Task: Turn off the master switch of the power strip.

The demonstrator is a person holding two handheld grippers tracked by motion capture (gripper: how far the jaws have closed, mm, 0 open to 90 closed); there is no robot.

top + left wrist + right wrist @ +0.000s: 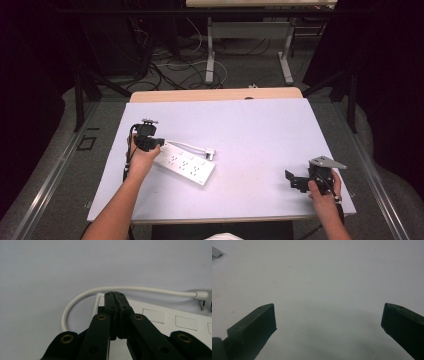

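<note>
On the pale lavender tabletop (260, 130), the left gripper (115, 293), jaws pressed together, is resting over the cord end of a white plastic power strip (186, 163), probably rigid, light, best gripped across its width; the right gripper (328, 320) is idling spread apart.

A pale lavender sheet (260, 130) covers the worktop (210, 94), whose wooden far edge shows beyond it. Behind, a second table's white metal legs (210, 55) stand on grey floor amid tangled cables (170, 67), flanked by black curtains (385, 65).
</note>
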